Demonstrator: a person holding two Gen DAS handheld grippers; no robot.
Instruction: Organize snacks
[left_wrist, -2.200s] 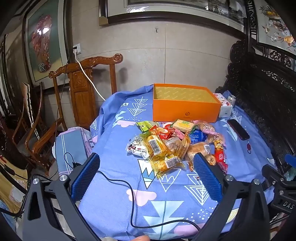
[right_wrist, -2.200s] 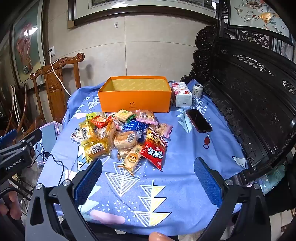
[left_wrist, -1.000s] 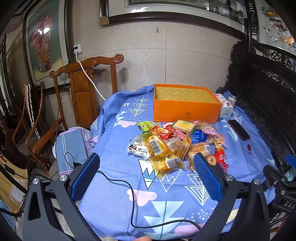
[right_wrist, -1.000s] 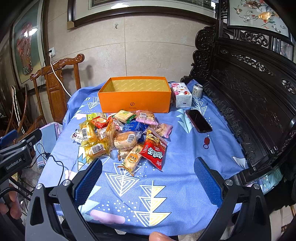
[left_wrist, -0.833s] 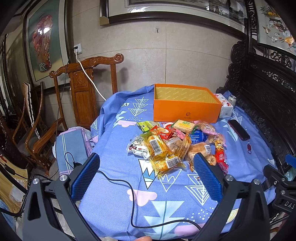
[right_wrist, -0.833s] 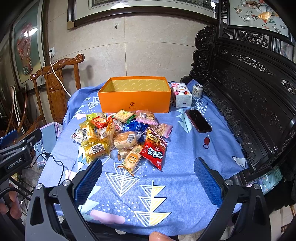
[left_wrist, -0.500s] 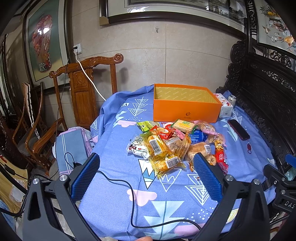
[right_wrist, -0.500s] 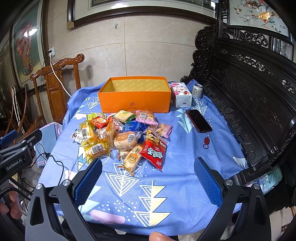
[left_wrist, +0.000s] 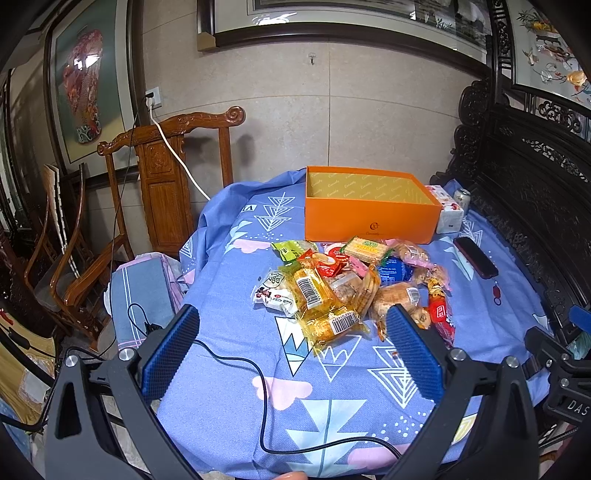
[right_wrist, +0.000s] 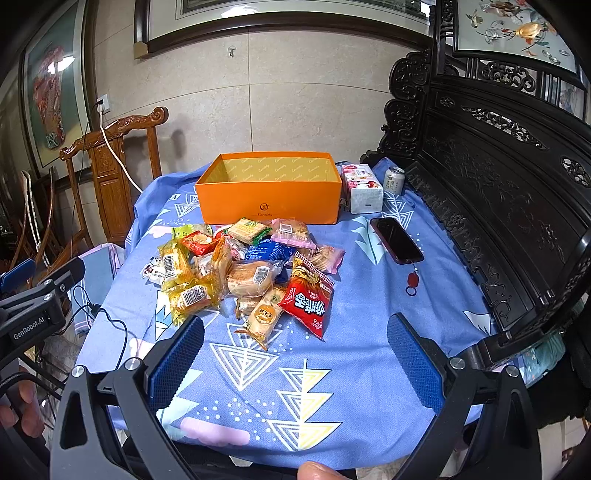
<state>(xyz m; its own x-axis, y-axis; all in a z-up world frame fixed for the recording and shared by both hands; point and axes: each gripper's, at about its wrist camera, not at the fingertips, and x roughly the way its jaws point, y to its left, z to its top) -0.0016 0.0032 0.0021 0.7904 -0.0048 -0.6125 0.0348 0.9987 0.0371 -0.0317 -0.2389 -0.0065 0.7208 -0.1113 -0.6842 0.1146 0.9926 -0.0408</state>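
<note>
A pile of wrapped snacks lies in the middle of the blue patterned tablecloth; it also shows in the right wrist view. It includes yellow packets, a bread bun and a red packet. An empty orange box stands behind the pile, also in the right wrist view. My left gripper is open and empty, held short of the pile. My right gripper is open and empty near the table's front edge.
A phone with a red tag, a tissue box and a can lie right of the box. A black cable crosses the cloth. A wooden chair stands left, a dark carved bench right.
</note>
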